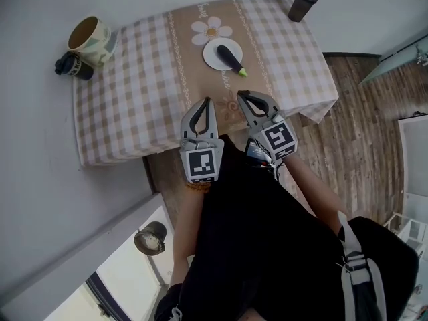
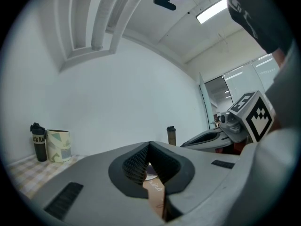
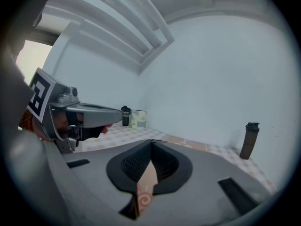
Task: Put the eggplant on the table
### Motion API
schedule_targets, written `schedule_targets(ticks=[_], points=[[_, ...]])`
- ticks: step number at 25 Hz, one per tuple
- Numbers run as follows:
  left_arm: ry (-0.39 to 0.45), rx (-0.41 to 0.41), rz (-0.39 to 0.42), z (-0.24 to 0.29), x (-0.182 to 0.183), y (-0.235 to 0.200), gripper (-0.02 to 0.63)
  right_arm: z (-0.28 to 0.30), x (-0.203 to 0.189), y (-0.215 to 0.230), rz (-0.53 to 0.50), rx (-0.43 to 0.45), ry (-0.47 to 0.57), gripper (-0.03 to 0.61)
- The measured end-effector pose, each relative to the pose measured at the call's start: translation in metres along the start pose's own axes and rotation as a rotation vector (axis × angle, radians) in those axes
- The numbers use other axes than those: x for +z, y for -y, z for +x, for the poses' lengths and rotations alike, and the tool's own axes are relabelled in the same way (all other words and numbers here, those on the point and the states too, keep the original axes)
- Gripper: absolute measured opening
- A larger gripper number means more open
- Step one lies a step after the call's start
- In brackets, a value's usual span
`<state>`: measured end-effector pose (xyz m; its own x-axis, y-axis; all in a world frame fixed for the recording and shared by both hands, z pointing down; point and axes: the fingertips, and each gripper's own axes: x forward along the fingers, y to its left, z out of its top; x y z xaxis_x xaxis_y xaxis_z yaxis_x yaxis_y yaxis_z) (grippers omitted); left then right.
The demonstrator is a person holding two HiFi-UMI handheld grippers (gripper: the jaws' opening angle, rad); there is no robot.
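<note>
Eggplant (image 1: 229, 58) on plate (image 1: 212, 57): we judge it light, slippery (grip mid-body); left hand-held gripper (image 1: 204, 101) and right hand-held gripper (image 1: 242, 95) closed, empty.

- I saw a table (image 1: 127, 119) under a checked cloth (image 1: 294, 59), with a white plate (image 1: 211, 59) at its centre.
- Far right of the plate stood a dark shaker (image 1: 302, 4).
- Far left of the plate sat a patterned cup (image 1: 89, 39), a black bottle (image 1: 72, 65) just beside it.

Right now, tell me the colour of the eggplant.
The eggplant is dark purple with a green stem end; clearest in the head view.
</note>
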<state>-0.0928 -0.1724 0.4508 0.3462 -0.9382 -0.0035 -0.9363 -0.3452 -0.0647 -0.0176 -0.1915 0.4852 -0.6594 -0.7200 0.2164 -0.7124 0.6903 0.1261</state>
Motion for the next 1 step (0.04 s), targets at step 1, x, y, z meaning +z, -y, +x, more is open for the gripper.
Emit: schedule_targets(ticks=[1], points=[[-0.001,0.001,-0.001,0.0011,-0.0007,-0.0013,0.003,0.0021,-0.0008,0.0016,0.000,-0.001,0.000,0.000]])
